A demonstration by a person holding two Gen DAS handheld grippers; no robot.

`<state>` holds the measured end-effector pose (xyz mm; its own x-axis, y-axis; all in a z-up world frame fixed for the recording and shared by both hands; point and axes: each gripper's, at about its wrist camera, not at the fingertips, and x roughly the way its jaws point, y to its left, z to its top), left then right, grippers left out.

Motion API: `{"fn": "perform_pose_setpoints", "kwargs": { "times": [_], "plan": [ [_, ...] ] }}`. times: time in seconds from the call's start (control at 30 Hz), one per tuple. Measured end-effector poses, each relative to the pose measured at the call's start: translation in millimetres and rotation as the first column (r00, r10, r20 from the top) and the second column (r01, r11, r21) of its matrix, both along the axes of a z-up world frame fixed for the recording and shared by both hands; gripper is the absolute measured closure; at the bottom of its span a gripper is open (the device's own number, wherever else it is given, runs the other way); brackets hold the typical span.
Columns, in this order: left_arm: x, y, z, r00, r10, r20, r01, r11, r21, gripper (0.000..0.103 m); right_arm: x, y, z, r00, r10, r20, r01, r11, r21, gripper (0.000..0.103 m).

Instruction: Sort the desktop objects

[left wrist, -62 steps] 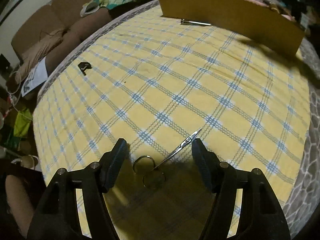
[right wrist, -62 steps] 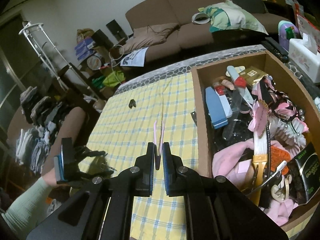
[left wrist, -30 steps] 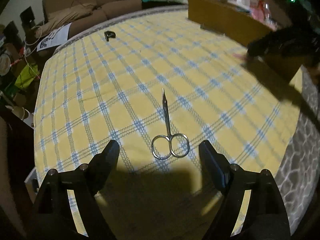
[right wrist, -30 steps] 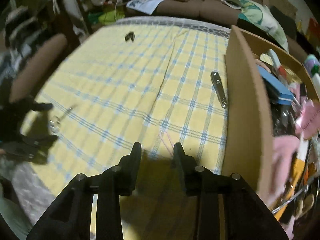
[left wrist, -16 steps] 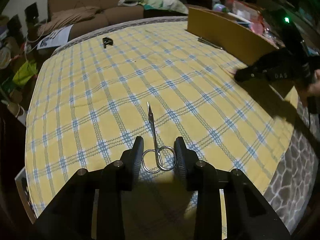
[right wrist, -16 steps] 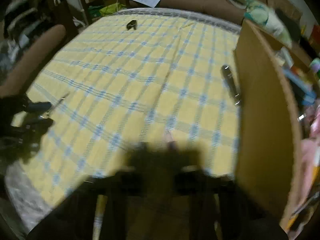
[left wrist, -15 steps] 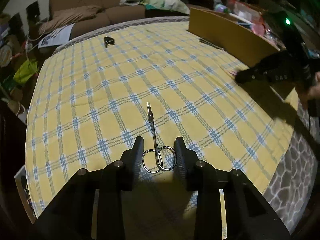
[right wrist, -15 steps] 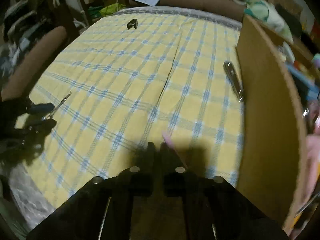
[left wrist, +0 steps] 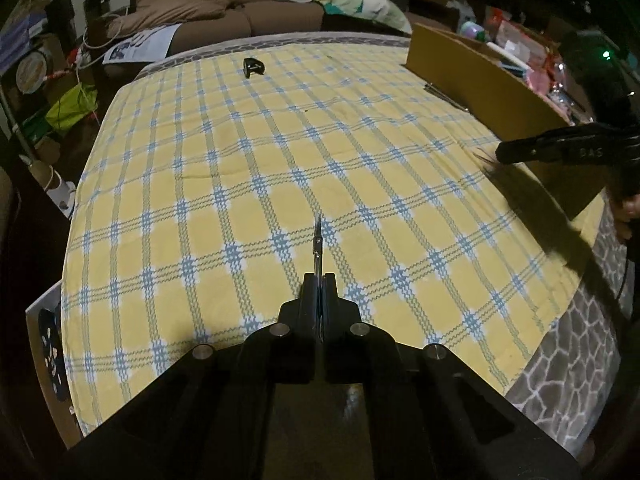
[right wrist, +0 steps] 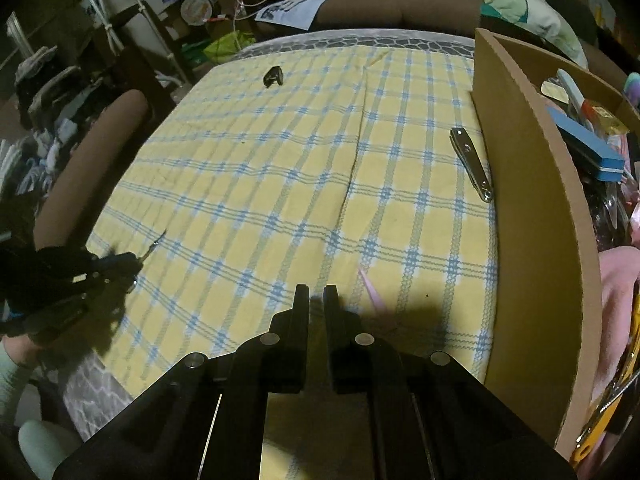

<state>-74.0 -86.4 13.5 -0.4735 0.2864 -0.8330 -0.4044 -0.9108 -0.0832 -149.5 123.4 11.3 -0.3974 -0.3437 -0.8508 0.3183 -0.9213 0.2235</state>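
Observation:
My left gripper is shut on the small silver scissors, whose blades stick out forward over the yellow checked tablecloth. In the right wrist view the left gripper shows at the left table edge with the scissors' tip. My right gripper has its jaws nearly together with a narrow gap and nothing between them. The pink tweezers lie on the cloth just right of its fingertips. The right gripper also shows in the left wrist view.
A cardboard box full of items stands on the right. Nail clippers lie beside its wall. A black clip lies at the far side of the cloth, also in the left wrist view. A sofa is behind.
My left gripper has closed fully on the scissors. The right gripper has let go of the pink tweezers, which now lie on the cloth, and has drawn slightly left of them.

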Motion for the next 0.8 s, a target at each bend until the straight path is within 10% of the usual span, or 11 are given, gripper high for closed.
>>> {"fn": "perform_pose_setpoints", "kwargs": {
  "times": [0.6,0.7,0.8],
  "plan": [
    [13.8,-23.2,42.0,0.997,0.081,-0.021,-0.076,0.984,0.160,0.101,1.7,32.2,55.1,0.998,-0.041,-0.051,0.028,0.972,-0.233,0.096],
    [10.4,-10.7,29.4,0.998,0.062,-0.026,-0.061,0.997,0.052,0.095,0.6,21.2,52.3,0.996,-0.047,-0.075,0.042,0.996,-0.073,0.093],
    [7.7,2.6,8.2,0.999,0.041,-0.026,-0.042,0.998,-0.046,0.060,-5.4,4.7,30.7,0.998,-0.037,-0.057,0.043,0.994,0.097,0.092]
  ]
}}
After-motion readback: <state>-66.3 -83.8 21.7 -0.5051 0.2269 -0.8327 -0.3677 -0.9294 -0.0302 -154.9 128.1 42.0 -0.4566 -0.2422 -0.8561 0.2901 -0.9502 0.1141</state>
